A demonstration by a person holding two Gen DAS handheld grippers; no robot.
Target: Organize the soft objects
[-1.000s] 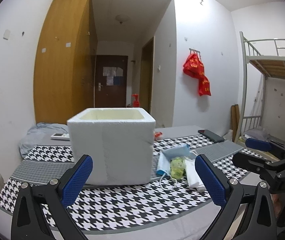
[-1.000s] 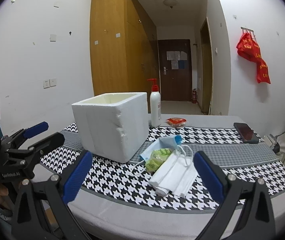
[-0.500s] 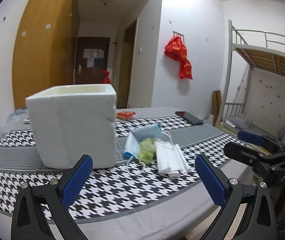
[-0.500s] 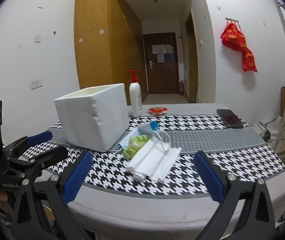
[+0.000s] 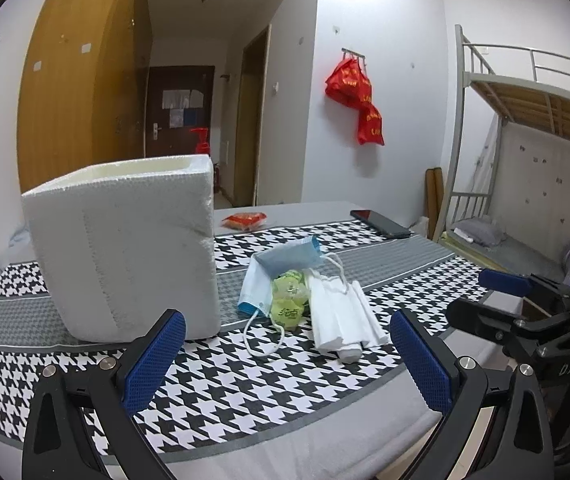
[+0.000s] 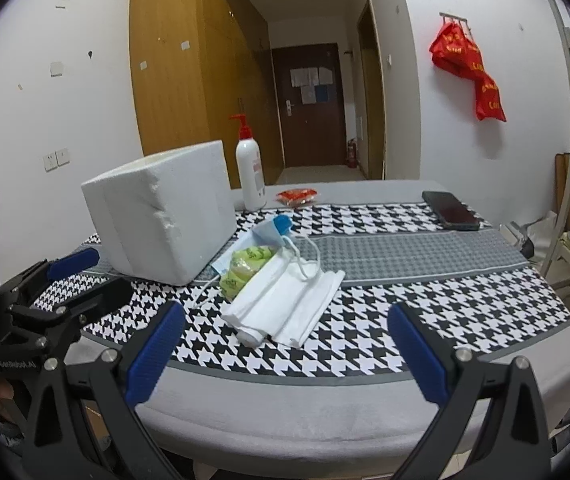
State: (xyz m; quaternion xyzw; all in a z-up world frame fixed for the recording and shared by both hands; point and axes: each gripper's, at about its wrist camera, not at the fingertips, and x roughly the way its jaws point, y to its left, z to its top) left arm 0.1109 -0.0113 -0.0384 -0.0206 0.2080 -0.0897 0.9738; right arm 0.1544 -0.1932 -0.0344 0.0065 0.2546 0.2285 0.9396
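A white foam box (image 5: 125, 248) (image 6: 161, 212) stands open-topped on the houndstooth table cloth (image 5: 245, 372). To its right lies a pile: a blue face mask (image 5: 281, 264) (image 6: 273, 232), a yellow-green packet (image 5: 289, 300) (image 6: 245, 266) and a folded white mask or cloth (image 5: 341, 312) (image 6: 285, 304). My left gripper (image 5: 287, 364) is open and empty, near the table's front edge before the box and pile. My right gripper (image 6: 285, 356) is open and empty, in front of the white cloth. Each gripper shows in the other's view.
A white pump bottle with a red top (image 6: 249, 168) stands behind the box. A red snack packet (image 6: 297, 196) and a black phone (image 6: 451, 211) lie at the back of the table. A metal bunk bed (image 5: 525, 128) stands at the right.
Both grippers have come closer to the table and the pile. The left view has swung right, so the box now sits left and the pile centre. Both stay open.
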